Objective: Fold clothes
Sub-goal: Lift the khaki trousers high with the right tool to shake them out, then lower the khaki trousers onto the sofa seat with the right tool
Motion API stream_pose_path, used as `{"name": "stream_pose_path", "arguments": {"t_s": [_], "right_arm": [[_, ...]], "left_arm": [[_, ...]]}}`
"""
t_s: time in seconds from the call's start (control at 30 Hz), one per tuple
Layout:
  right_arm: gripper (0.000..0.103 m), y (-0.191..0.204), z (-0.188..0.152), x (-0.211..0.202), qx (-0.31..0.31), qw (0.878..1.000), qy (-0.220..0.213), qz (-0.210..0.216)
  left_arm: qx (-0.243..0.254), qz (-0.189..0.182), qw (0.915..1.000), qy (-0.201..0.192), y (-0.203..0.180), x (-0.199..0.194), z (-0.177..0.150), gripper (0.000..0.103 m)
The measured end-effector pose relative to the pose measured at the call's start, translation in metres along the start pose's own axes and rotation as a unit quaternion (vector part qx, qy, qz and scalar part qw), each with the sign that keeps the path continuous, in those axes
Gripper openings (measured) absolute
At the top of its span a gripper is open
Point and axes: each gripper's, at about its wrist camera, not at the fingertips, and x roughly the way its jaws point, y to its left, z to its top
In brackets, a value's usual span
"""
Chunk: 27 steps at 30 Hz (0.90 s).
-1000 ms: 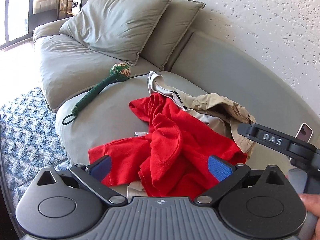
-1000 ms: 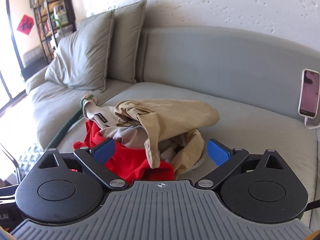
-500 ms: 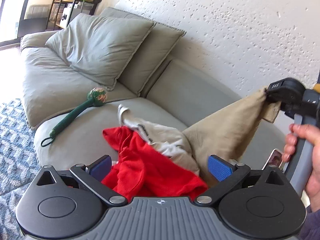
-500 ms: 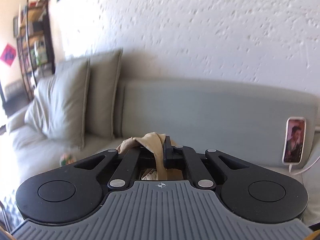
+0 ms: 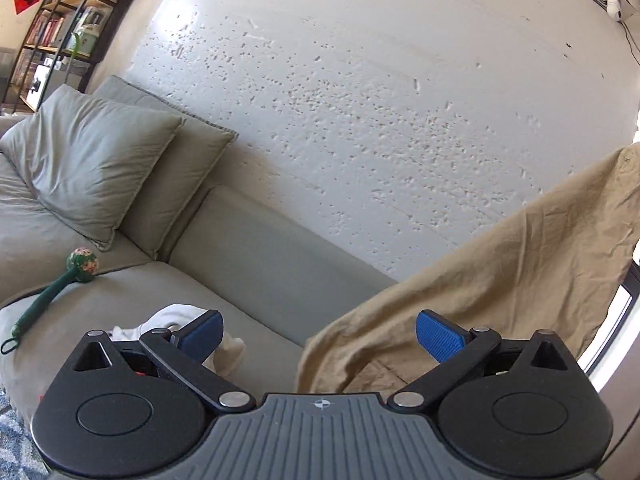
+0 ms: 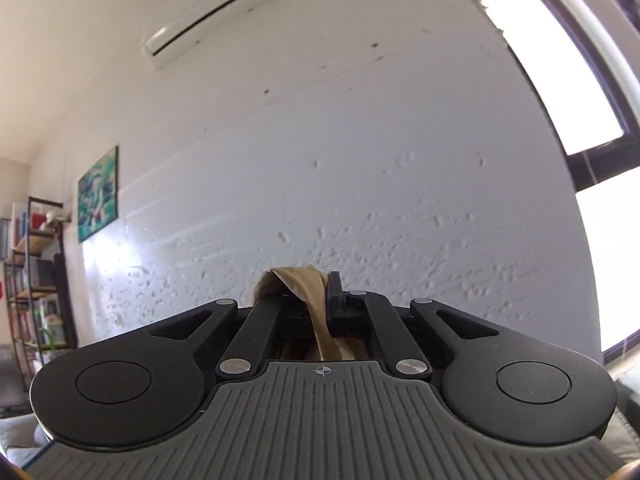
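A tan garment (image 5: 500, 280) hangs stretched from the upper right edge of the left wrist view down to the sofa in front of my left gripper. My left gripper (image 5: 320, 332) is open and empty, its blue pads apart, with the tan cloth's lower edge between and just beyond them. My right gripper (image 6: 316, 292) is shut on a bunched fold of the tan garment (image 6: 296, 280) and is raised high, facing the wall. A white piece of clothing (image 5: 176, 316) lies on the seat behind the left finger.
A grey sofa (image 5: 260, 256) with two grey cushions (image 5: 88, 168) runs along the white textured wall. A green massage stick (image 5: 52, 292) lies on the seat at left. A bookshelf (image 5: 52, 40) stands far left. A window (image 6: 560, 60) is at right.
My right gripper has lifted the tan garment much higher, now facing wall and ceiling. My left gripper has tilted upward; the red garment has dropped out of its view.
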Motion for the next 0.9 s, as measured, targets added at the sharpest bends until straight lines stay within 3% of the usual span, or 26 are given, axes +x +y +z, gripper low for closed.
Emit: {"name": "stream_pose_path", "arguments": {"t_s": [0.1,0.2,0.27,0.4,0.5,0.63,0.73,0.9], "right_arm": [[0.003,-0.018,-0.003,-0.026,-0.043,0.998,0.049,-0.021],[0.003,-0.048,-0.050,-0.037,-0.055,0.988,0.135,-0.054],[0.003,-0.083,-0.086,-0.052,-0.041,0.979,0.172,-0.103],[0.003,-0.151,-0.112,-0.079,0.022,0.959,0.216,-0.180],[0.003,-0.166,-0.081,-0.084,0.010,0.962,0.184,-0.201],[0.003,-0.157,-0.004,-0.066,0.022,0.974,0.142,-0.175],[0.003,-0.121,0.030,-0.050,0.009,0.985,0.115,-0.130],[0.003,-0.051,0.052,-0.050,-0.026,0.994,0.055,-0.093]], "left_arm": [[0.012,-0.001,0.9982,0.059,0.000,0.009,-0.020,0.102],[0.033,0.003,0.9913,0.127,-0.002,0.021,-0.054,0.102],[0.051,0.005,0.9853,0.163,-0.003,0.026,-0.075,0.102],[0.089,-0.018,0.9762,0.197,-0.013,0.031,-0.099,0.102],[0.097,-0.051,0.9761,0.187,-0.026,0.034,-0.095,0.102],[0.096,-0.107,0.9766,0.160,-0.052,0.037,-0.084,0.102],[0.094,-0.133,0.9764,0.142,-0.056,0.032,-0.076,0.102],[0.078,-0.150,0.9773,0.128,-0.040,0.024,-0.067,0.102]]}}
